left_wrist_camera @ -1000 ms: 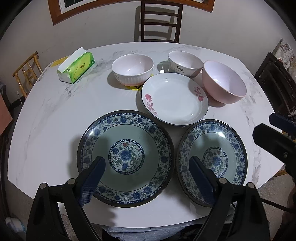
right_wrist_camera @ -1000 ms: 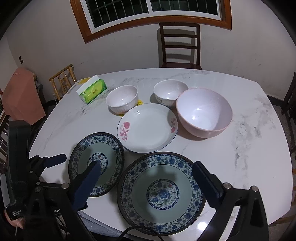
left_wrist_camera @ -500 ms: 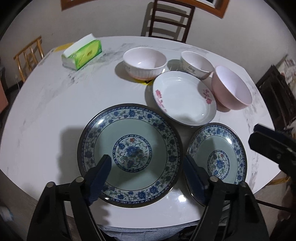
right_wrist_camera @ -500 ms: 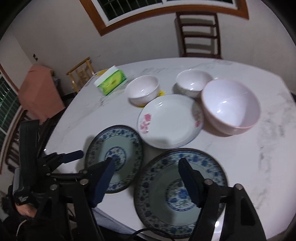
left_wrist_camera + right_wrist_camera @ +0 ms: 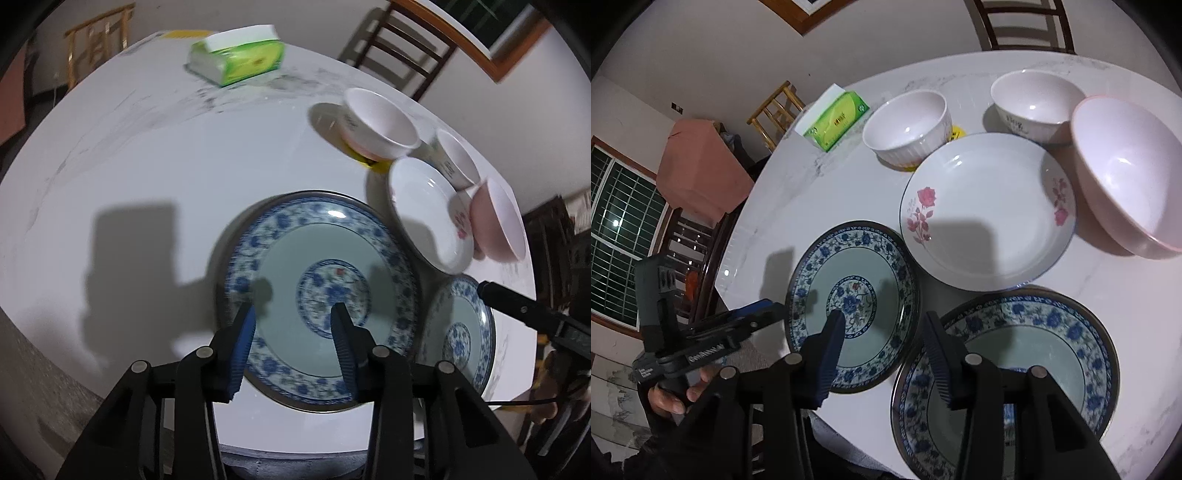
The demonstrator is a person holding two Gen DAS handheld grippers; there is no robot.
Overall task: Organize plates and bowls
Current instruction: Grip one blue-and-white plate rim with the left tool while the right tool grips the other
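Note:
Two blue-patterned plates lie at the table's near edge. The left plate [image 5: 317, 295] [image 5: 853, 302] is under my left gripper [image 5: 293, 317], which is open and empty above its near rim. The right plate [image 5: 461, 332] [image 5: 1008, 373] lies beside it. My right gripper [image 5: 882, 325] is open and empty, hovering over the gap between the two plates. A white rose plate [image 5: 988, 210] [image 5: 428, 214] sits behind them. A ribbed white bowl [image 5: 907, 125], a small white bowl [image 5: 1034, 103] and a large pink bowl [image 5: 1126, 173] stand at the back.
A green tissue box [image 5: 836, 116] [image 5: 240, 59] sits at the table's far left. Wooden chairs [image 5: 1027, 22] stand behind and beside the white marble table [image 5: 147, 155]. The left gripper's body [image 5: 701, 343] and the hand holding it show at the right view's left edge.
Both grippers have narrowed their jaws while staying open. Both have tilted and dropped closer to the blue plates. The left view has swung left, the right view has swung toward the left plate.

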